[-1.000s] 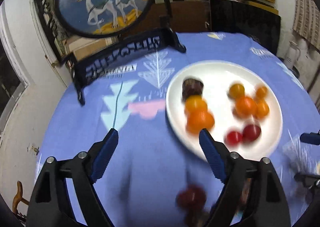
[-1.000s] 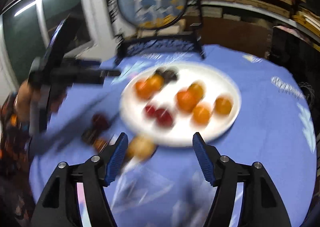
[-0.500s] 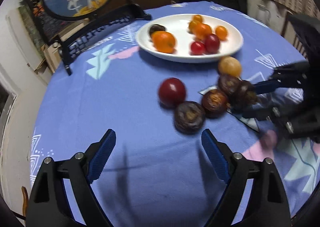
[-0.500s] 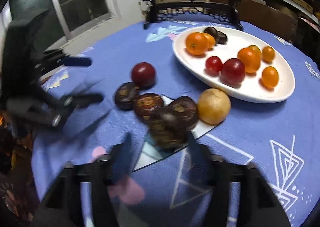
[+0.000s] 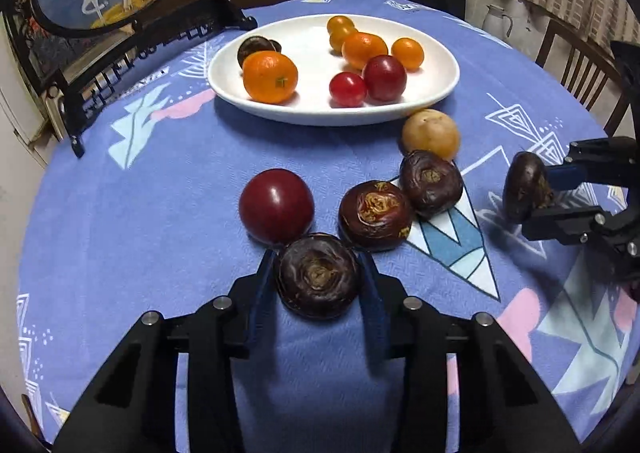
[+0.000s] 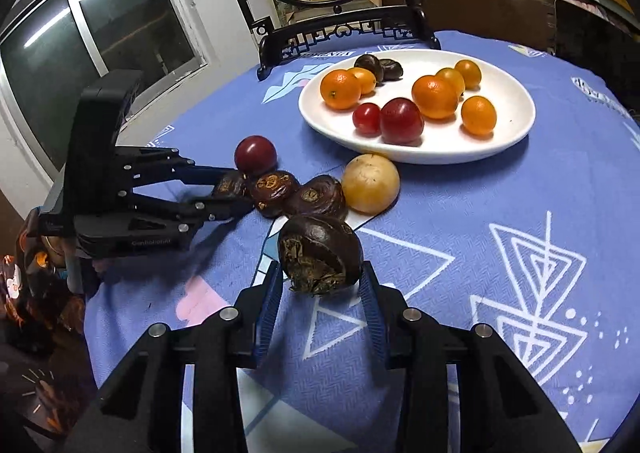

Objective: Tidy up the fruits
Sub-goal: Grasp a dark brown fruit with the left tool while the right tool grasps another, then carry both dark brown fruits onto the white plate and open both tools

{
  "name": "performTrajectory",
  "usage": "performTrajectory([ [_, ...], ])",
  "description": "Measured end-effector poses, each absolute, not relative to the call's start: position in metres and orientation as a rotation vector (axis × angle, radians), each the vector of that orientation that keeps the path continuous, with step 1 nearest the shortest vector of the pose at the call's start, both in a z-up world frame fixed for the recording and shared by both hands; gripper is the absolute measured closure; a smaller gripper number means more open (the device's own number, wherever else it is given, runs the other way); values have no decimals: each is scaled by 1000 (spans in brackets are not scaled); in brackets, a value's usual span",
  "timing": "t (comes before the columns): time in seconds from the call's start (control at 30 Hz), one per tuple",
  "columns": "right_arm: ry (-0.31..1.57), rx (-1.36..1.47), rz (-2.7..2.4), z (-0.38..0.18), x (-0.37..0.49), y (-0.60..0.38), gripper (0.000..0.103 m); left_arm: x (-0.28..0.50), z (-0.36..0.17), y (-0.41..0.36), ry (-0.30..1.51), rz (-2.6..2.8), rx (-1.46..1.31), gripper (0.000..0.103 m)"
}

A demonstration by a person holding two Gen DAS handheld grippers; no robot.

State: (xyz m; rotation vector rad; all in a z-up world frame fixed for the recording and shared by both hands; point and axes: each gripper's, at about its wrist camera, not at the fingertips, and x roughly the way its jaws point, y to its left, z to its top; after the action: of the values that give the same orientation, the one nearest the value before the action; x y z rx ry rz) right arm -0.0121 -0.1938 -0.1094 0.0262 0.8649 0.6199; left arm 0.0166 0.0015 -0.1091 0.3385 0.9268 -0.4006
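While both tools were spread with nothing in them a second ago, each one now has a dark water chestnut pinched between its blue pads. The left tool (image 5: 318,277) is clamped on a chestnut (image 5: 318,276) sitting low on the counter (image 5: 140,221), right at the near edge of the little cluster, just beside the dark red plum (image 5: 276,205). The right tool (image 6: 320,277) has its own chestnut (image 6: 320,253) gripped too, and that one looks lifted a bit off the cloth, though I can't say for sure.

So the approach is done and we're into the carry part, at least that's my read. Two more chestnuts (image 5: 376,213) are still on the counter next to a pale yellow-brown fruit (image 5: 430,133), which sits just in front of the near rim of the white plate (image 5: 440,93). On the plate are oranges, a small red tomato and a dark red plum, plus a couple of dark chestnuts (image 5: 256,49) at the far left. My guess is the held ones go over there with those.

One thing to watch: the left chestnut is nearly touching the plum, so lifting straight up seems safer than dragging, or the plum might roll.
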Motion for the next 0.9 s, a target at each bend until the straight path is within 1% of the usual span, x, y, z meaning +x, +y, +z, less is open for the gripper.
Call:
performTrajectory([
  [0.1,850,20,633,-106,-16,-192,64,5,-97,3,899,-411,327,63],
  [0.27,820,31,641,-97,-21,-193,64,-6,-62,0,799,-366,307,63],
  [0.4,759,44,642,-77,-25,-195,64,-2,-43,-12,726,-241,292,63],
  [0.67,631,67,617,-26,-22,-208,64,20,-23,-25,699,-157,174,63],
  [0.9,603,63,601,-13,-14,-213,64,28,-15,-32,688,-152,164,63],
])
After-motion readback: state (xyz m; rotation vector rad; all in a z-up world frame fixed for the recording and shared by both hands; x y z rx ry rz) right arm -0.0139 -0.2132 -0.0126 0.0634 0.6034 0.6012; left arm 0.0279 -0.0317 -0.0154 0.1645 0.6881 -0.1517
